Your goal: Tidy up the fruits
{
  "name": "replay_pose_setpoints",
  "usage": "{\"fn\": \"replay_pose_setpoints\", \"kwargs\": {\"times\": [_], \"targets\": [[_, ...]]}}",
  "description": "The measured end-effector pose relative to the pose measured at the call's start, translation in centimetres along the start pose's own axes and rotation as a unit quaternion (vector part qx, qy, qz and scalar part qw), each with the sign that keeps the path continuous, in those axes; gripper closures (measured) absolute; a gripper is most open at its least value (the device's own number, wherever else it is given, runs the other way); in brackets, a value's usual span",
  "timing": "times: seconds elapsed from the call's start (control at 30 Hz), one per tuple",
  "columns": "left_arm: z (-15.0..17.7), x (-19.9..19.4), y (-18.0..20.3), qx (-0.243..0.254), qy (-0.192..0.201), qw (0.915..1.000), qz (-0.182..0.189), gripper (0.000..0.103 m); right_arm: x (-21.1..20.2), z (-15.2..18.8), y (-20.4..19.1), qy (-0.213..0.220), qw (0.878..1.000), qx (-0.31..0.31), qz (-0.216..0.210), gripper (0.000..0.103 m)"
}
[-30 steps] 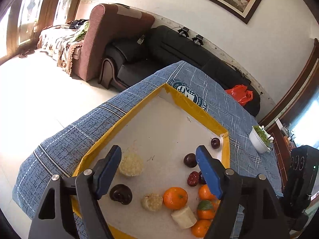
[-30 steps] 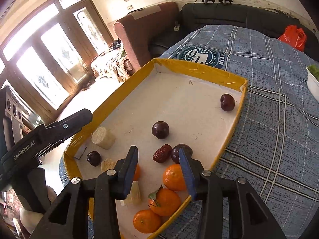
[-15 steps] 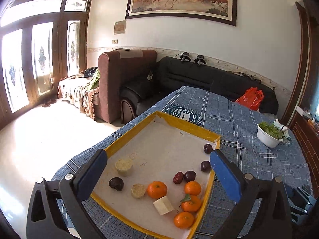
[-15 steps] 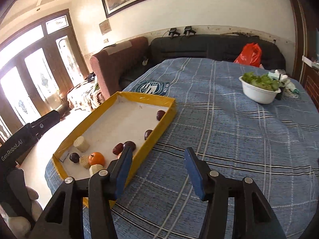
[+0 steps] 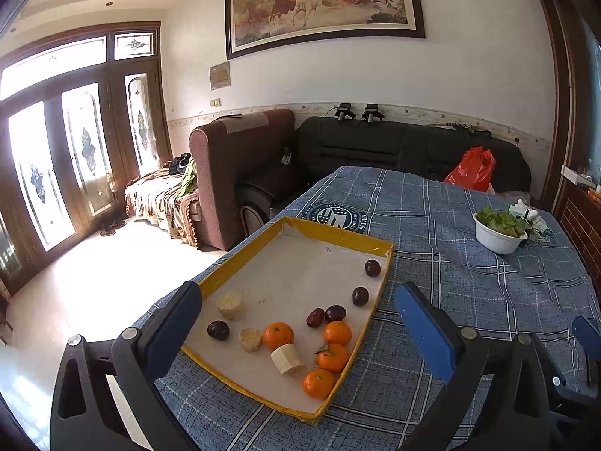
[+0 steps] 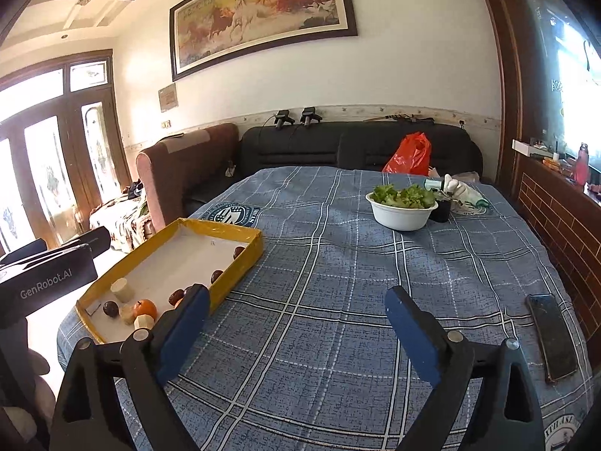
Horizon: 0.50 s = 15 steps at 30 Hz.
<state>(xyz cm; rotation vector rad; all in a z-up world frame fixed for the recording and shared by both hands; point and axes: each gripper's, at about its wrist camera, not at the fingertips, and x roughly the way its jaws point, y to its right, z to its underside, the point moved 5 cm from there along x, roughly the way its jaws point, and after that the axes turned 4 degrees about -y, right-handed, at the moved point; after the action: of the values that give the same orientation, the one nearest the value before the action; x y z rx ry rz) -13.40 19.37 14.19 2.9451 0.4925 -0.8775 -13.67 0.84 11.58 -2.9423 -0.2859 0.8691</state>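
Both grippers empty above the desk, fruit in the yellow tray.

The left gripper [image 5: 296, 319] and right gripper [image 6: 296, 329] spread their fingers wide, touching nothing. The tray [image 5: 334, 233] sits lower centre; in the right view a finger [image 6: 184, 332] hides the oranges [image 5: 330, 357].

Bright daylight floods through the glass doors [image 5: 64, 173] — floor [image 5: 94, 282] glare; fisheye bends edges, corners black.

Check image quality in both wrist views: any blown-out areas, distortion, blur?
Left wrist: glass doors and the floor below them clip to white; fisheye bends the door frames; yellow-rimmed cardboard tray and small orange tangerines look sharp. Right wrist: doors and right-hand window blown out; blue plaid tablecloth evenly lit, no motion blur.
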Motion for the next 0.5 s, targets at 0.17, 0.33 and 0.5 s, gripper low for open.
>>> {"fn": "replay_pose_setpoints", "kwargs": {"times": [0.17, 0.33, 0.5], "targets": [[0.1, -1.2, 0.9, 0.012, 0.01, 0.9999, 0.006, 0.0, -0.8, 0.3, 0.7, 0.006, 1.0, 0.008, -0.005, 0.005], [0.3, -1.7, 1.2, 0.019, 0.009, 0.9997, 0.012, 0.0, -1.1, 0.4, 0.6, 0.007, 1.0, 0.008, -0.007, 0.005], [0.6, -1.8, 1.4, 0.026, 0.005, 0.9995, 0.02, 0.0, -1.2, 0.7, 0.5, 0.004, 1.0, 0.01, -0.009, 0.005]]}}
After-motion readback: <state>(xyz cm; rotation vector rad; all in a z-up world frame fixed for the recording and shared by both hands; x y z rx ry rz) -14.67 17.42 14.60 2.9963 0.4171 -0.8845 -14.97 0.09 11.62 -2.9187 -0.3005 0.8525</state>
